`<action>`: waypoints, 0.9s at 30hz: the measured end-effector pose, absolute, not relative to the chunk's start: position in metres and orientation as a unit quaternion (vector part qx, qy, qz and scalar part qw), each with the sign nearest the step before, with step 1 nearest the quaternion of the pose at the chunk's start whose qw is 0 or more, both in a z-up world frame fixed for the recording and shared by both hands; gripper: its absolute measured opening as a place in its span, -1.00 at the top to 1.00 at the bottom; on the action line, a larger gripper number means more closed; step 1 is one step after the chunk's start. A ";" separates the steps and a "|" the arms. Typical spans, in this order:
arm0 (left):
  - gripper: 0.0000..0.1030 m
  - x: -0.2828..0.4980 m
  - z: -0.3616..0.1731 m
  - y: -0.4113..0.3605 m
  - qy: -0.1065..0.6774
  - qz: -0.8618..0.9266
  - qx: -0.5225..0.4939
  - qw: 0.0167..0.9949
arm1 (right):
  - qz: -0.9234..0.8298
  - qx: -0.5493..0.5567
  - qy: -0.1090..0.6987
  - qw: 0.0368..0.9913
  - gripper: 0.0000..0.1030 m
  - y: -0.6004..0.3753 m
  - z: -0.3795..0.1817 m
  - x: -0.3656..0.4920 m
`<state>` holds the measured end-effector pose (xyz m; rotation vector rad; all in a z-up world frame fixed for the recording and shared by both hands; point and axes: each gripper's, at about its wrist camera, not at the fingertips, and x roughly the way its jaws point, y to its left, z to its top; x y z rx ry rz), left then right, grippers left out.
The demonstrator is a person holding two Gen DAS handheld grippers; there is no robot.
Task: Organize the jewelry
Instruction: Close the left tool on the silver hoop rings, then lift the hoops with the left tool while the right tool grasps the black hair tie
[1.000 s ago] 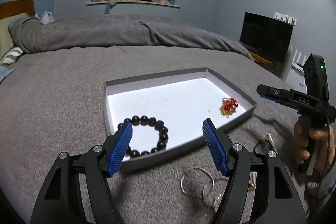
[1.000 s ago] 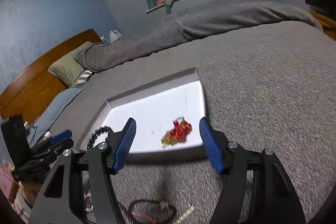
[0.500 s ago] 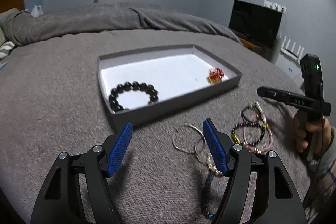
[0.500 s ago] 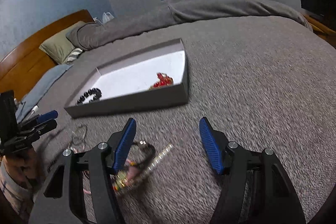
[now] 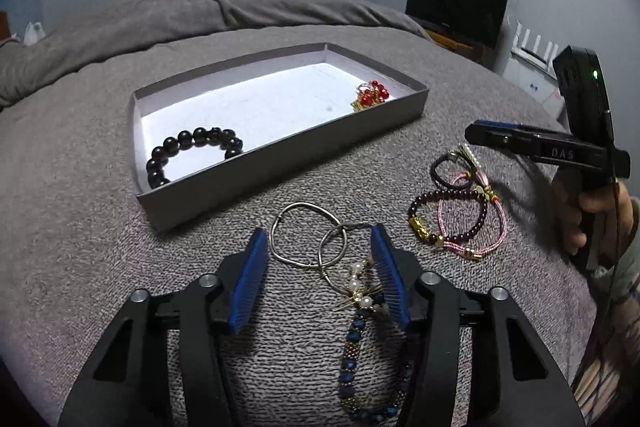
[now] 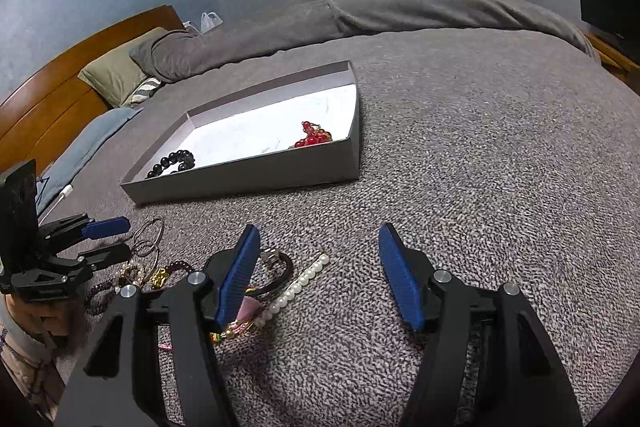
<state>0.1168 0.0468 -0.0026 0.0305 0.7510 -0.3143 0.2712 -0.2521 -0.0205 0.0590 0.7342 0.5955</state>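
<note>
The gray tray lies on the gray bed cover, with open cover on all sides of its walls. Inside, a black bead bracelet sits at the near left corner and a red-and-gold piece at the far right corner; the white floor between them is bare.

The left gripper hangs just above the loose jewelry in front of the tray. Its fingers are closing — two linked silver hoops and a pearl-and-gold piece lie between them, with a gap to the left pad; contact at the right pad cannot be told. A blue bead bracelet runs back under the gripper.

To the right lie a dark red bead bracelet, a pink cord bracelet and a black hair tie, overlapping one another.

The right gripper stands partly open and holds nothing; only bed cover lies between its fingers. The right wrist view alone shows a pearl strand beside its left finger, plus the wooden headboard and a pillow. The left wrist view alone shows a dark screen against the blue-gray wall.
</note>
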 end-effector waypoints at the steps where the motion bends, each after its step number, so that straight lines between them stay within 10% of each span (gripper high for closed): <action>1: 0.08 0.116 -0.003 0.045 0.365 -0.155 0.019 0.918 | 0.288 0.026 0.354 0.890 -0.20 -0.251 -0.020 0.271; 7: 0.11 0.113 -0.002 0.034 0.362 -0.165 0.040 0.916 | 0.289 0.021 0.355 0.889 -0.20 -0.249 -0.022 0.269; 16: 0.91 0.125 -0.010 0.031 0.378 -0.146 0.052 0.913 | 0.291 0.024 0.357 0.887 -0.20 -0.252 -0.023 0.267; 27: 0.94 0.120 0.023 0.068 0.321 -0.102 0.013 0.941 | 0.299 0.025 0.369 0.880 0.06 -0.253 -0.025 0.268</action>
